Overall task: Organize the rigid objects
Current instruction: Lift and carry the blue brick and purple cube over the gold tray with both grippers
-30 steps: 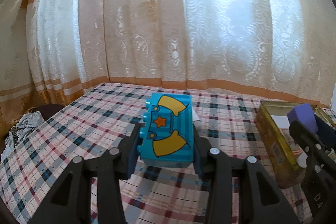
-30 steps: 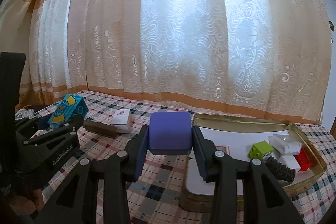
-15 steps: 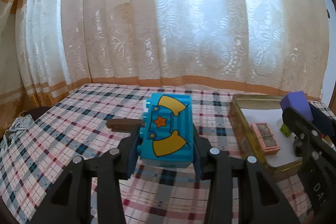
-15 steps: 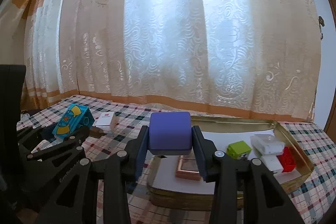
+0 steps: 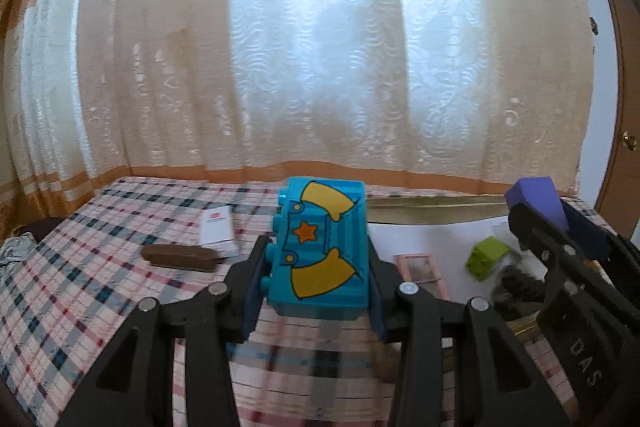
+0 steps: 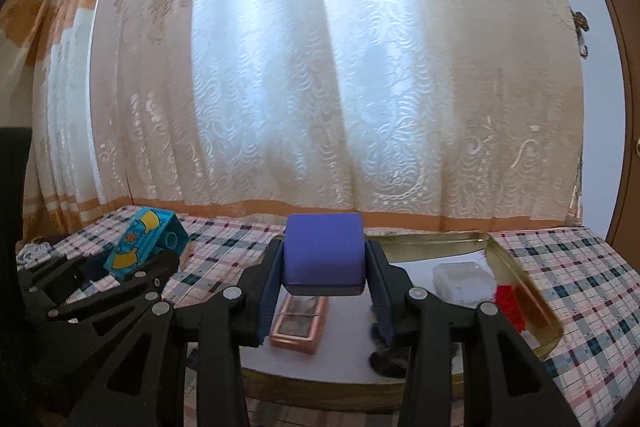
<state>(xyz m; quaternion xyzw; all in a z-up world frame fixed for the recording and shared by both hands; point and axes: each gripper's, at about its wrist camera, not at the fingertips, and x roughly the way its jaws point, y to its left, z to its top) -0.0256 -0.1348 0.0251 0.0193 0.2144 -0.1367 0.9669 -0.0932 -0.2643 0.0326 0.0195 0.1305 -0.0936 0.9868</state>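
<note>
Left to right. Brown bar (image 5: 180,257) and white card (image 5: 216,229) lie on the checked tablecloth (image 5: 80,287), touching at one end, both w/ low profiles. They look light and stiff; judging by shape, best pinched across the short width.

Left gripper (image 5: 318,267) is clamped on the blue toy brick (image 5: 320,247), pads on its two long side faces, held above the cloth just short of the tray. Hard plastic, prob. light, smooth so could slip; the flat sides are the right place to hold, not the studded face.

Right gripper (image 6: 323,269) is clamped on the purple block (image 6: 323,251), over the gold tray (image 6: 520,267). Rounded edges, looks rigid, light.

Tray already has a pink frame (image 6: 298,319), clear box (image 6: 462,277), red brick (image 6: 508,303), green brick (image 5: 486,259). Clear box may be brittle.
</note>
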